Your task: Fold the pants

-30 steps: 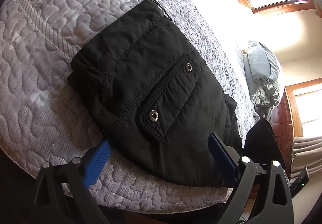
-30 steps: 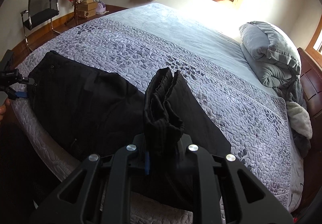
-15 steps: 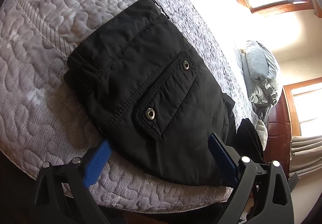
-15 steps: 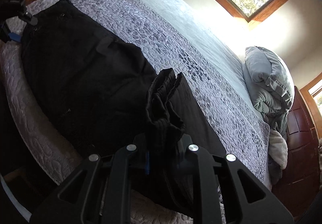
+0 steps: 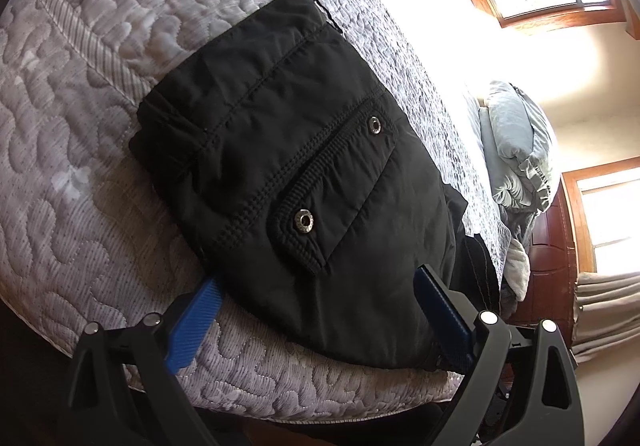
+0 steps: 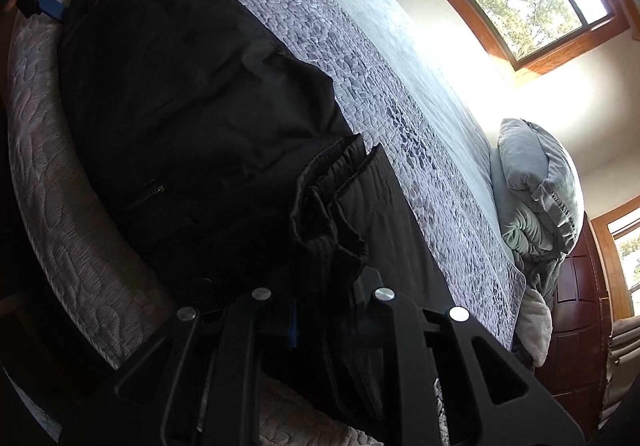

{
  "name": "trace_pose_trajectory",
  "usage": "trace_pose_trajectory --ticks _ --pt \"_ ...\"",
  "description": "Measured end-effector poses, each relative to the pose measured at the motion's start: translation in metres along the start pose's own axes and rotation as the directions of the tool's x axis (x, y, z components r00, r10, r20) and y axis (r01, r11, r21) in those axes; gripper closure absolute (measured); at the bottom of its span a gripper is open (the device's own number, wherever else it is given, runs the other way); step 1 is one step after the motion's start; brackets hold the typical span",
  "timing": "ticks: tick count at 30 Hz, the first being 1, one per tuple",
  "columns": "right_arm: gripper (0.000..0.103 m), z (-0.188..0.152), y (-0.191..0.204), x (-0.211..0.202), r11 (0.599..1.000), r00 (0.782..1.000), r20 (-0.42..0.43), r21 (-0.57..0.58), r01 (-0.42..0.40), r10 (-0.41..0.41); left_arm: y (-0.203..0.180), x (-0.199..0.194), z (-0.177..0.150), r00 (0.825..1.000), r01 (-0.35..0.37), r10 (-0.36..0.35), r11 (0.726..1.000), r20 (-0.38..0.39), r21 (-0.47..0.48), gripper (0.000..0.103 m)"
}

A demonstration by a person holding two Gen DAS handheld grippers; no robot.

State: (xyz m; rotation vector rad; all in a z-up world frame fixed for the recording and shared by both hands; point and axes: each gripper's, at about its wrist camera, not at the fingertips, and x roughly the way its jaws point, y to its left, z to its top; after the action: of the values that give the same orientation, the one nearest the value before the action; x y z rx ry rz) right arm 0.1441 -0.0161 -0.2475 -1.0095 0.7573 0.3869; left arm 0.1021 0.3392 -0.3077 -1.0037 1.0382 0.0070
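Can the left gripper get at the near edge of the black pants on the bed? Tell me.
Probably yes. The left gripper is open, its blue fingers straddling the black pants at the quilted grey bedspread edge, nothing between them.

We see the black pants (image 5: 304,149) as a matt woven cloth with raised stitched seams and two shiny round metal snaps (image 5: 303,220) on a ribbed-edged pocket flap, lying on a grey quilted cloth bedspread (image 5: 80,205) whose surface is puffy and stitch-textured. The left gripper (image 5: 320,310) shows matt black plastic arms, ridged blue pads (image 5: 194,320) and small bright metal screws. Beyond, we note glossy reddish wooden window frames (image 6: 556,57) and a soft, rumpled grey cloth pillow (image 6: 540,185).
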Motion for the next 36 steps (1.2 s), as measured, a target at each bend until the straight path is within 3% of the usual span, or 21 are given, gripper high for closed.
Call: trace_pose_trajectory --ticks 15,27,29,30,33,36 --pt "0.085 0.002 0.024 0.024 0.996 0.998 -0.039 -0.083 -0.044 0.041 0.009 0.002 -0.001 1.000 0.011 -0.011 1.000 -0.004 -0.024 0.007" --pt "0.070 -0.012 0.049 0.024 0.984 1.000 -0.029 -0.177 0.002 -0.008 0.006 0.006 0.001 0.999 -0.020 0.019 0.999 -0.025 -0.026 0.007" --pt "0.058 -0.013 0.048 0.013 0.985 1.000 -0.009 -0.174 -0.013 0.011 0.004 0.006 0.001 0.999 -0.026 0.026 0.999 -0.026 -0.029 0.007" --pt "0.048 -0.013 0.048 0.005 0.985 1.000 0.008 -0.171 -0.023 0.025 0.004 0.006 0.001 0.999 -0.028 0.027 0.999 -0.026 -0.034 0.007" --pt "0.048 -0.013 0.033 -0.019 0.985 0.988 0.035 -0.096 -0.144 0.148 0.005 0.005 0.001 0.999 -0.040 0.039 0.998 -0.022 -0.051 0.007" --pt "0.066 -0.014 -0.017 -0.029 0.945 0.953 0.091 0.135 -0.299 0.289 0.005 0.003 0.000 0.999 -0.048 0.047 0.997 -0.016 -0.066 0.007"
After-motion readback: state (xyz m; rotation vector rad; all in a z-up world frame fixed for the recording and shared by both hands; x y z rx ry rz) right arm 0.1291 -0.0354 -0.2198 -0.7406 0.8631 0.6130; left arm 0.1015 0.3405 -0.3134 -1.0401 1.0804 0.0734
